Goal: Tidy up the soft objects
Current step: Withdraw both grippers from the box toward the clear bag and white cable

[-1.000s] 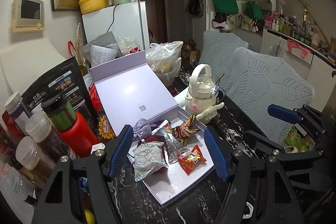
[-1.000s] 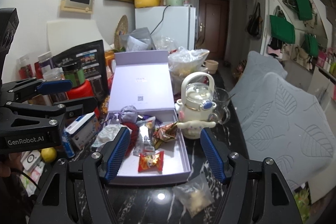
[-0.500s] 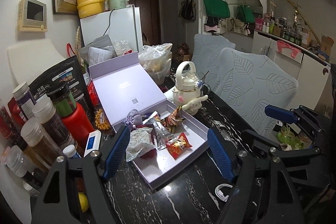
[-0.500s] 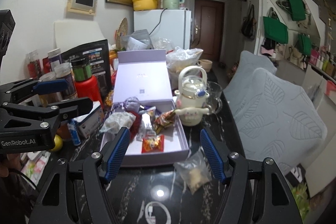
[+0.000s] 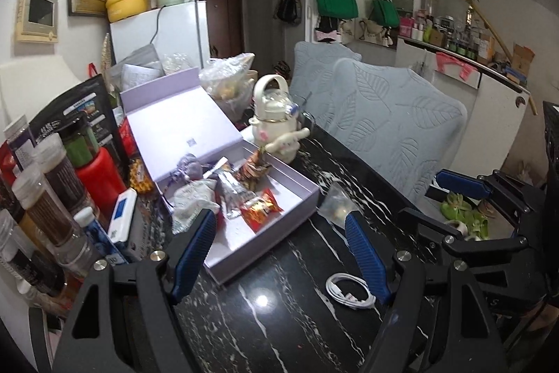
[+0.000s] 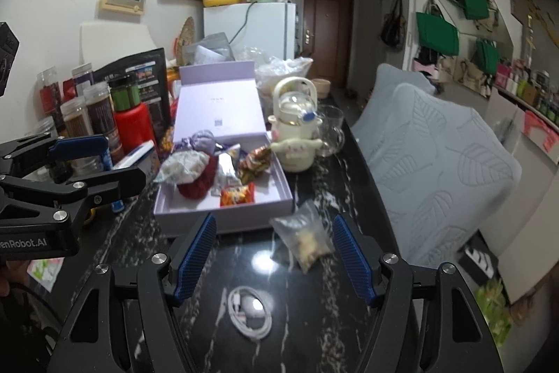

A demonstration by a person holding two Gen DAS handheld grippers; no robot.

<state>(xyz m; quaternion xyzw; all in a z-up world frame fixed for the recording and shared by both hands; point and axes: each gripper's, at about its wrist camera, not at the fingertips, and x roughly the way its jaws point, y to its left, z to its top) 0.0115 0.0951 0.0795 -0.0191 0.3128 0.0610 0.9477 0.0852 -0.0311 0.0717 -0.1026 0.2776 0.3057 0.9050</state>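
The only lettering that reads is "enRobot.AI", white on the black body of the left gripper (image 6: 73, 163), cut off by the picture's left edge, well to the left of the lilac box (image 6: 223, 208). The box's raised lid (image 6: 218, 114) carries a small square code and a short line of print, too small to read. The black pouch (image 6: 139, 83) left of the box has labels, all illegible.

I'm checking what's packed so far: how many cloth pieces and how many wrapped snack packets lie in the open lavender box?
Cloth pieces: 3 (purple pouch, white patterned pouch, dark red knit)
Snack packets: 4 (red packet, brown packet, silver packet, white-and-purple packet)
Total: 7 in the lavender box
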